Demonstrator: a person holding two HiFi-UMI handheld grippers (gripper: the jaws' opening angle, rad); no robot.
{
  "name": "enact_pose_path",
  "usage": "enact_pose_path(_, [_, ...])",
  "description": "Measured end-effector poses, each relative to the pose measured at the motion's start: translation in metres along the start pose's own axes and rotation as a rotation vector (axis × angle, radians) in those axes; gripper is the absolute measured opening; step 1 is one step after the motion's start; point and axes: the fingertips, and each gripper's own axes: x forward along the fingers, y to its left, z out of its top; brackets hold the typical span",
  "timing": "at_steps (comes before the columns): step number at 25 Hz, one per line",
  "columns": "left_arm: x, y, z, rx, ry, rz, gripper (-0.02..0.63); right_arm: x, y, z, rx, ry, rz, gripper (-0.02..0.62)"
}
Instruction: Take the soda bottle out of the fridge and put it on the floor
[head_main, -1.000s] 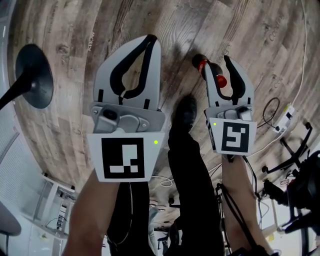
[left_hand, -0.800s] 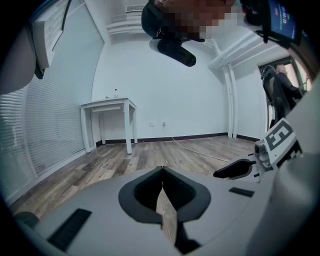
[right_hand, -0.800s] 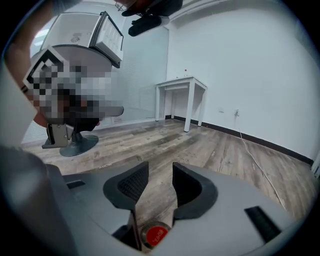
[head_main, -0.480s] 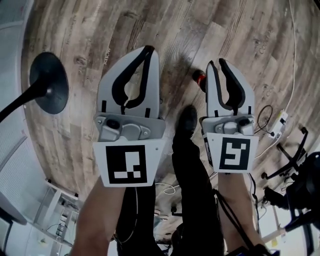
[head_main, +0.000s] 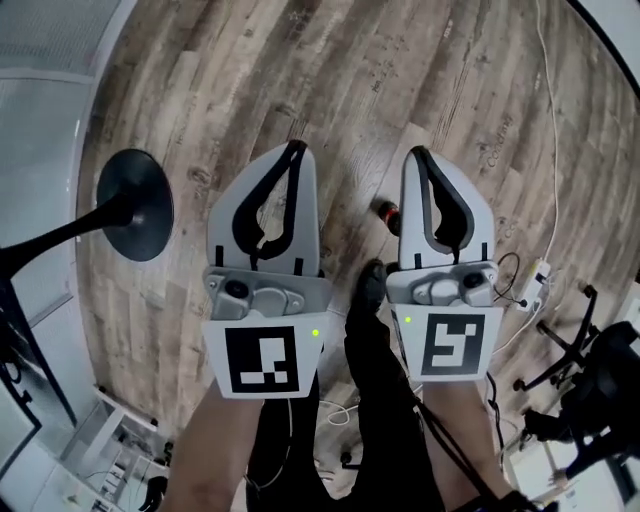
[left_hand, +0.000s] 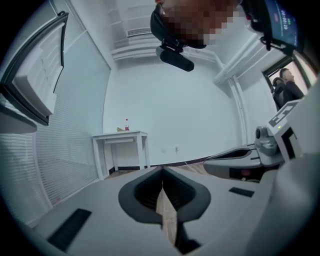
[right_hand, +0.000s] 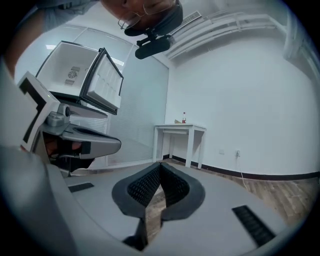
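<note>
Head view
Left gripper (head_main: 295, 149): held out over the floor, jaw tips pressed together, nothing between them.
Right gripper (head_main: 418, 153): alongside the left one, jaws have just been closing and now meet at the tips; nothing is pinched.
Soda bottle (head_main: 386, 211): on the wood floor (head_main: 450, 80), red cap showing, partly covered by the right gripper's edge, just beyond the person's shoe (head_main: 372, 285). Neither gripper touches it.
Black round base (head_main: 135, 205): on the floor to the left, well apart from the bottle.
White cable (head_main: 549, 100): runs along the floor at the right.

Left gripper view
Left gripper (left_hand: 162, 170): dark pads closed against each other at the tip, empty; only floor shows through the slit behind them.
Right gripper (left_hand: 240, 160): visible at the right edge.
White table (left_hand: 122, 137): against the far wall, with a small red-topped bottle (left_hand: 126, 125) on it.

Right gripper view
Right gripper (right_hand: 160, 165): ribbed pads shut tip to tip, holding nothing.
Left gripper (right_hand: 75, 140): visible at the left edge.
Fridge (right_hand: 67, 70): upper left, its door (right_hand: 107, 82) standing open.
White table (right_hand: 182, 131): by the far wall, with the small bottle (right_hand: 184, 118) on top.
Soda bottle: not in this view.
</note>
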Motion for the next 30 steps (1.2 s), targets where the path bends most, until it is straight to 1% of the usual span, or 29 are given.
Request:
enact_pose_path(4, [-0.004,0.011,0.056,0.034,-0.045,0.008,0.017,0.006,-0.003,0.063,-0.019,-0.060,0.005,0.013])
enact_pose_path(8, [-0.019,0.024,0.109,0.033,-0.056,0.037,0.017,0.004,-0.001,0.130,-0.022,-0.105,0.009,0.012])
enact_pose_path(11, [-0.029,0.030,0.157,0.043,-0.085,0.054,0.017,-0.003,-0.001,0.180,-0.022,-0.147,0.019,0.013])
enact_pose_path(15, [-0.041,0.031,0.216,0.069,-0.125,0.059,0.017,-0.022,0.003,0.221,-0.027,-0.212,0.041,0.012])
enact_pose_path(18, [-0.059,0.039,0.253,0.079,-0.145,0.076,0.017,-0.035,0.011,0.262,-0.024,-0.254,0.048,0.013])
enact_pose_path(21, [-0.074,0.041,0.292,0.106,-0.167,0.087,0.017,-0.042,0.012,0.319,-0.044,-0.300,0.052,0.014])
enact_pose_path(25, [-0.093,0.052,0.348,0.132,-0.214,0.126,0.017,-0.054,0.008,0.395,-0.076,-0.359,0.048,0.014])
enact_pose_path(28, [-0.121,0.057,0.390,0.112,-0.261,0.164,0.017,-0.077,0.012,0.436,-0.081,-0.386,0.052,0.014])
enact_pose_path(30, [-0.140,0.060,0.418,0.123,-0.296,0.186,0.017,-0.094,0.016,0.459,-0.094,-0.398,0.060,0.014])
